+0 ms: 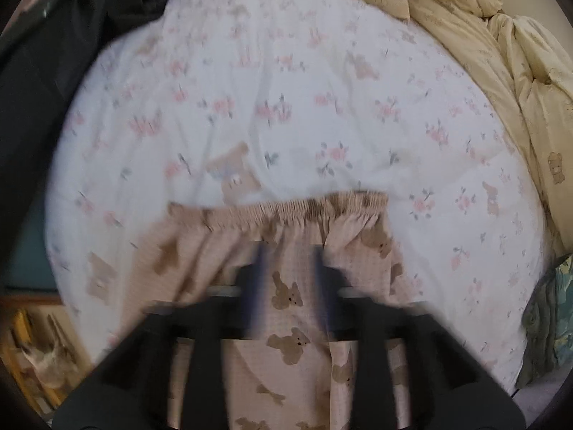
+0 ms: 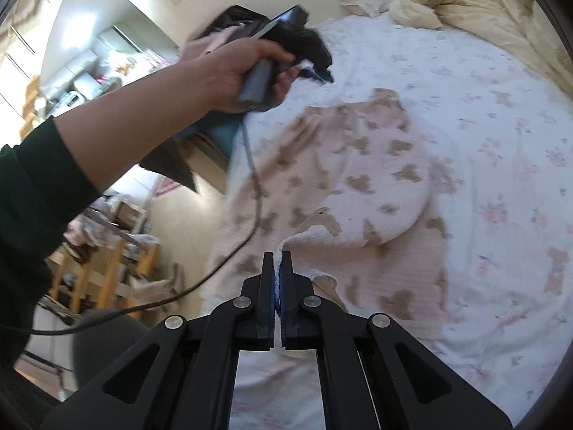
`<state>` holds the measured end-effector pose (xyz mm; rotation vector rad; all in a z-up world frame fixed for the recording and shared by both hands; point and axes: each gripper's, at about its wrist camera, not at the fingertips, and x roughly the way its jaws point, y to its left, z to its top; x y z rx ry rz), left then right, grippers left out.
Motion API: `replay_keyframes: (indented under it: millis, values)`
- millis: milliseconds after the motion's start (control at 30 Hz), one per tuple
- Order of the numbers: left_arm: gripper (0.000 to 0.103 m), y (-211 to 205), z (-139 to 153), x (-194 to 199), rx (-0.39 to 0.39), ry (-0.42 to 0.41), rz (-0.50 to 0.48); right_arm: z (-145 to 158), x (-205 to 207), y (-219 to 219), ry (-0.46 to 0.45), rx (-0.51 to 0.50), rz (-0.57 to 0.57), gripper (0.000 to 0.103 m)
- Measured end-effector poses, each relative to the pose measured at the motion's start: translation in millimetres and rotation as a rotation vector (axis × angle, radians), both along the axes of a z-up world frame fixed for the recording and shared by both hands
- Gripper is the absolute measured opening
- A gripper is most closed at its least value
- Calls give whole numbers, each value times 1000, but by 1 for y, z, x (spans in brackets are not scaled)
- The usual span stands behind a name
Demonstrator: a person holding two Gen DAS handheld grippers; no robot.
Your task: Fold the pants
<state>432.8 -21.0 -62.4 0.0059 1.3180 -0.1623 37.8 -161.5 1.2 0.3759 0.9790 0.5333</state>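
On bedsheet (image 1: pixel 286 71), pants (image 1: pixel 286 286), waistband (image 1: pixel 279 209) far end.

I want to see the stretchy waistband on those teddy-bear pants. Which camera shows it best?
The left wrist view. There the gathered waistband runs edge to edge across the middle of the picture, lying on the floral sheet, though slightly blurred. The right wrist view shows the pants crumpled and smeared by motion, with no waistband I can pick out.

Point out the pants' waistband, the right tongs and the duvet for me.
waistband (image 1: pixel 283 208): left wrist view, middle of the gathered elastic edge.
right tongs (image 2: pixel 277 256): right wrist view, between the tips pinching fabric.
duvet (image 1: pixel 465 10): left wrist view, crumpled cream folds.
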Motion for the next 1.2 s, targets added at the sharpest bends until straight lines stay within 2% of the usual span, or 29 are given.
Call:
replay_keyframes:
  millis: [33,167,300,333,367,400,433,500,533,567,733,867,1000,1200]
  values:
    - [54,-2,-8,-3,-30,-4,-1,-5,0,-7,12,-2,-15,1]
    - [55,-24,-43,-2,-106,12,6,-11,0,-36,42,-11,-63,1]
    - [54,-49,-67,8,-128,-12,-20,-15,0,-66,53,-9,-100,1]
    - [47,-57,-73,11,-111,-10,-40,-15,-1,-71,56,-8,-104,1]
    - [19,-67,-80,13,-88,-5,-68,-16,0,-76,56,-5,-106,1]
    - [3,-71,-82,14,-71,-1,-88,-16,0,-79,55,-2,-104,1]
    - [2,-74,-79,14,-56,-17,-90,-16,0,-80,52,-3,-101,1]
    - [1,-78,-58,10,-39,-99,-139,-16,-1,-79,45,9,-83,1]
    - [1,-81,-45,7,8,-150,-183,-15,-2,-77,39,18,-71,1]
    - [1,-82,-28,3,50,-202,-231,-13,-3,-73,33,23,-57,1]
    - [1,-54,29,1,118,-247,-267,1,-3,-34,-13,45,63,1]
    - [1,-9,43,10,206,-198,-270,16,2,16,-46,71,175,1]
    - [1,35,30,13,253,-163,-242,20,10,70,-56,89,267,1]
    - [1,78,-26,23,324,-101,-251,-13,24,141,19,101,366,1]
